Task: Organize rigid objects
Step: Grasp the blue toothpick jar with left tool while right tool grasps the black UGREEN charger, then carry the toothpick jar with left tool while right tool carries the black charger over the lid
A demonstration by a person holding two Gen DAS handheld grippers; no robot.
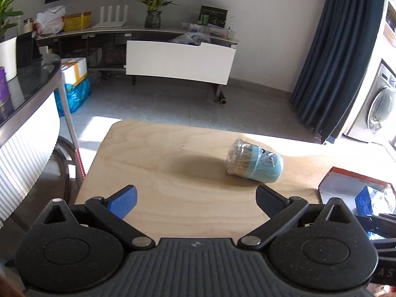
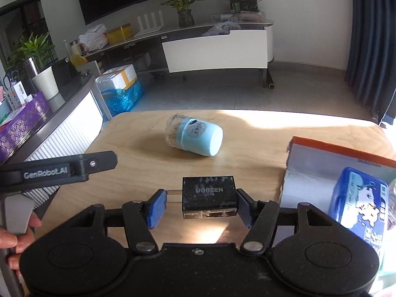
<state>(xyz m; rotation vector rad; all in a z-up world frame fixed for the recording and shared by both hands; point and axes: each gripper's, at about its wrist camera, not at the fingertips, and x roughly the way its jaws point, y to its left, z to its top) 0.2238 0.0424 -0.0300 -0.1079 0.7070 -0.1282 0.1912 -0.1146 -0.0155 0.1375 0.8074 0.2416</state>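
Note:
A light blue toothpick jar (image 1: pixel 255 164) with a clear lid lies on its side on the wooden table (image 1: pixel 160 168); it also shows in the right wrist view (image 2: pixel 194 136). My left gripper (image 1: pixel 195 198) is open and empty, hovering short of the jar. My right gripper (image 2: pixel 198 208) is shut on a black UGREEN box (image 2: pixel 209 195) in a clear case, held just above the table (image 2: pixel 247 148). An orange-edged cardboard box (image 2: pixel 321 163) at the right holds a blue packet (image 2: pixel 358 203); this box also shows in the left wrist view (image 1: pixel 346 180).
The left gripper's body (image 2: pixel 61 168) reaches in from the left of the right wrist view. A grey counter (image 2: pixel 61 113) stands left of the table. A TV stand (image 1: pixel 173 57), curtain (image 1: pixel 334 49) and washing machine (image 1: pixel 381 104) lie beyond.

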